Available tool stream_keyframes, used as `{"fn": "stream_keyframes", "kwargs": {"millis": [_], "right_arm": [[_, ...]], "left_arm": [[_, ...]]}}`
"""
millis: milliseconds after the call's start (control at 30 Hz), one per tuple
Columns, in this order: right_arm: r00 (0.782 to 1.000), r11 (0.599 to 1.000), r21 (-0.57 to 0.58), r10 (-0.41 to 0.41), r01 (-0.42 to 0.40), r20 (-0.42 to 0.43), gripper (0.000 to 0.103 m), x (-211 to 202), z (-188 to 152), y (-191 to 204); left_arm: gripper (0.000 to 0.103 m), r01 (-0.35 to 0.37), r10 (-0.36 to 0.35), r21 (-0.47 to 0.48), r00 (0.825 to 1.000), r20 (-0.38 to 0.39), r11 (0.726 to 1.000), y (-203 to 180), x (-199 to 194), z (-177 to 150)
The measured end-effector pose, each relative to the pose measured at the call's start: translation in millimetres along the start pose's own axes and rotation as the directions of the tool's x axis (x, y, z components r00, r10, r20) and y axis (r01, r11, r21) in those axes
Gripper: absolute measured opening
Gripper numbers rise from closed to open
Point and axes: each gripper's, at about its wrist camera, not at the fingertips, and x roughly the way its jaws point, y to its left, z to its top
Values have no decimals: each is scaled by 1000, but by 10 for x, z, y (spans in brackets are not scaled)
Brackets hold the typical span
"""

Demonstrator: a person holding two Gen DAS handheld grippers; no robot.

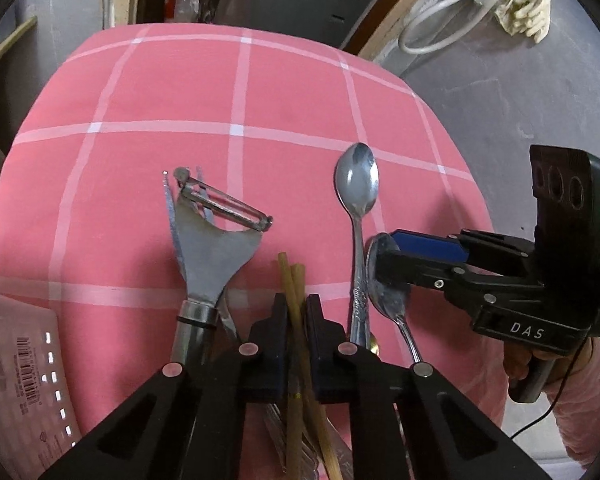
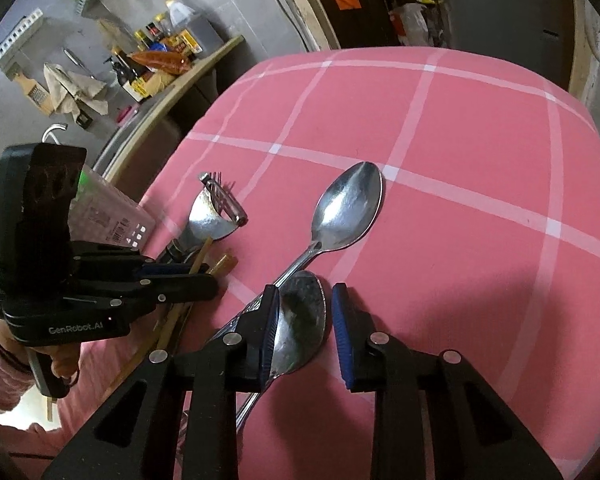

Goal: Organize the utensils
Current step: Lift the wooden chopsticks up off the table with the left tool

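Chopsticks (image 1: 296, 320), light, stiff and thin, sit clamped between the left gripper (image 1: 296, 312) fingers over the pink bench (image 1: 300, 92), while the right gripper (image 2: 306, 316) fingers straddle a slick steel spoon bowl (image 2: 300, 320), not yet closed, better taken by its handle.

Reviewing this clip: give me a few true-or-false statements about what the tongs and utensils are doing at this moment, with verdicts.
1. The left tongs are closed on the chopsticks. True.
2. The peeler is held in the right tongs. False: it lies on the cloth, untouched; the right tongs straddle the bowl of the nearer spoon.
3. The farther spoon lies free on the cloth, beyond the nearer spoon. True.
4. The cloth is plain blue. False: it is pink with white lines.
5. Both pads of the right tongs press the nearer spoon. False: a gap shows beside one pad.
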Motion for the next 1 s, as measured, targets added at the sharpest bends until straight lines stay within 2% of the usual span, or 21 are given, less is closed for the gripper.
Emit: {"fn": "stream_keyframes", "kwargs": {"millis": [33,67,100,267,333,400,600,833,1000], "right_arm": [[1000,1000,4,-8,8,-8,24,3,-1,8],[1000,1000,7,-23,23,-18,19,10,3,17],[999,999,6,-38,38,-26,8,18,-2,13],[1000,997,83,-6,6,3,3,-82,-121,-94],[999,992,130,-10,3,52,3,-231,-217,-106],[993,987,157,-46,29,108,2,-413,-330,-70],[960,971,203,-170,125,221,1,-843,-639,148],[926,948,271,-247,169,284,2,-1133,-894,386],[911,938,293,-275,184,308,2,-1230,-1043,583]], "left_arm": [[8,5,-5,-2,1000,-5,1000,-6,3,2],[8,8,-8,-2,1000,-7,1000,-11,3,-6],[8,9,-9,1,1000,-3,1000,-33,-8,-21],[7,31,-31,-4,998,55,1000,-71,-161,-87],[7,47,-47,1,995,85,999,-85,-270,-125],[7,61,-65,30,988,143,998,-128,-436,-166],[7,75,-89,66,970,228,995,-181,-765,-263],[7,81,-100,78,956,277,994,-149,-991,-394],[7,82,-111,102,941,319,991,-172,-1135,-500]]}}
